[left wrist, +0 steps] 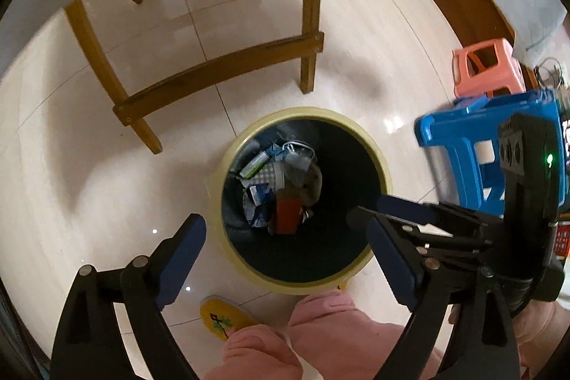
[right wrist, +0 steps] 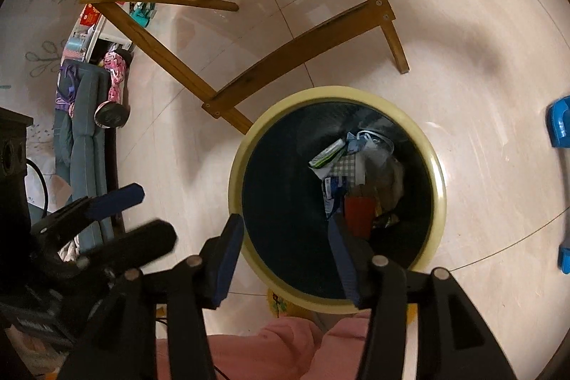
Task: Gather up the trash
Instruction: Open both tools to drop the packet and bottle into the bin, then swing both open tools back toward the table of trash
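Both wrist cams look steeply down along own hand-held gripper, close above the bin (left wrist: 302, 198) on the floor. Left cam sees bin ahead, betw. its fingers; right cam has it ahead, slightly right. Shared: bin, chair legs (right wrist: 292, 48), blue stool (left wrist: 488, 145), each other's gripper.

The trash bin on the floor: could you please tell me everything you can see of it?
The trash bin is round, with a pale yellow, plastic-looking rim and a dark liner. It stands upright and open on the tiled floor beside a wooden chair leg. At its bottom lies mixed rubbish: crumpled wrappers, checked paper and a red carton. Both open grippers hang above it; neither appears to touch it.
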The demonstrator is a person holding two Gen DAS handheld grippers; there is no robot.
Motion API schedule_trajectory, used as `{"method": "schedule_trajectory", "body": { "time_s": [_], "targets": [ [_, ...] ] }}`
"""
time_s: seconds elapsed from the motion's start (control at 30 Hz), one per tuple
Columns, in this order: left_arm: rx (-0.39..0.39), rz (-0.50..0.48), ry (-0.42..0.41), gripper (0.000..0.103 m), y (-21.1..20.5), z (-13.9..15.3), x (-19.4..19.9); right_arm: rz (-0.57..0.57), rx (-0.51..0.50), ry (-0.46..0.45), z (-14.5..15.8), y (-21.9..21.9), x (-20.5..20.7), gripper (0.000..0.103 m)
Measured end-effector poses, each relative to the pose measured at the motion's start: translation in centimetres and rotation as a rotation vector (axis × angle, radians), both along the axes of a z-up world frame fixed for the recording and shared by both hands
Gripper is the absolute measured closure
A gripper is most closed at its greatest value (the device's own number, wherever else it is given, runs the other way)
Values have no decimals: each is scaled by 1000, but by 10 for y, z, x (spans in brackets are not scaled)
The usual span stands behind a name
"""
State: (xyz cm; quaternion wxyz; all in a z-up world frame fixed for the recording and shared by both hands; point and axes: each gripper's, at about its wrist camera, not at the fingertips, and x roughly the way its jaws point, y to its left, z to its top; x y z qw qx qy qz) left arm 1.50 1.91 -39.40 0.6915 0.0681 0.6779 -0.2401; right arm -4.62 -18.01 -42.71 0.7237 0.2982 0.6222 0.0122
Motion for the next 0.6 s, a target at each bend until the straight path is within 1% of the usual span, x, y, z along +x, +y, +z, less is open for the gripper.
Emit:
{"method": "schedule_trajectory", "body": {
  "time_s": [0.03, 0.1, 0.23, 0.33, 0.43, 0.5, 0.57, 0.6],
  "targets": [
    [-3, 9, -3, 12, 2, 2, 0, -2, 3, -3, 2, 1, -2, 52],
    [-10, 33, -7, 12, 7, 12, -1, -7, 5, -4, 5, 0, -5, 48],
    [-17, 50, -3, 11, 14, 34, -8, -17, 10, -10, 22, 1, -12, 47],
    [-20, 47, -5, 11, 19, 56, -15, -27, 9, -19, 46, 3, -17, 47],
    [-25, 46, -4, 11, 25, 87, -22, -36, 19, -26, 69, 4, -21, 44],
    [-35, 46, -9, 11, 29, 112, -25, -43, 16, -37, 93, 6, -23, 25],
    [-46, 44, -18, 11, 31, 134, -26, -51, 19, -55, 114, 7, -25, 24],
    [-56, 43, -24, 11, 33, 151, -26, -54, 18, -65, 128, 8, -26, 24]
  ]
}}
